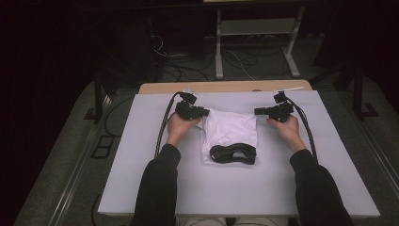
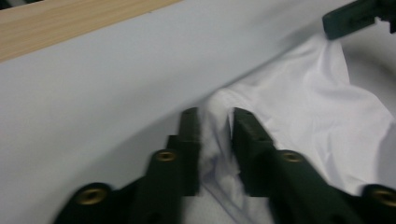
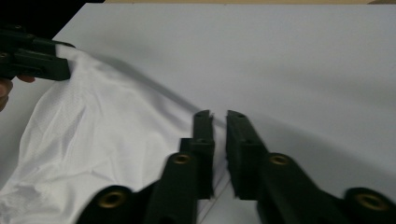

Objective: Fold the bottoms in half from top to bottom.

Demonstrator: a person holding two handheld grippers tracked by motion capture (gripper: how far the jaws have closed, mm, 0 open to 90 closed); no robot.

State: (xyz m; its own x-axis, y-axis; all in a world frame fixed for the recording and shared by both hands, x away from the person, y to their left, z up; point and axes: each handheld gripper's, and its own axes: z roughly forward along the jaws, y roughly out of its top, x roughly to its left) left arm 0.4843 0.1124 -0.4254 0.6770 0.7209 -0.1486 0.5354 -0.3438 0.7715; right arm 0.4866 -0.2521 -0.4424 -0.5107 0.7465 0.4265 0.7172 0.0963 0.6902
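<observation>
White garment [image 1: 229, 128] on grey table [image 1: 141, 155], corners between parted left gripper [image 1: 205, 112], right gripper [image 1: 256, 112]

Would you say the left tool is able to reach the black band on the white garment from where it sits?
Probably yes: the left tool sits at the white garment's far corner, and nothing lies between it and the black band.

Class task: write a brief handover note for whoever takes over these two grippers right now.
Left gripper: at the far left corner of the white garment, jaws slightly apart, cloth between them.
Right gripper: at the far right corner, jaws a narrow gap apart, cloth edge between them.
Garment lies mid-table on the white board, black collar toward the person.
Done: folded into a compact shape.
Left: probably let go of both corners and finish the fold.
</observation>
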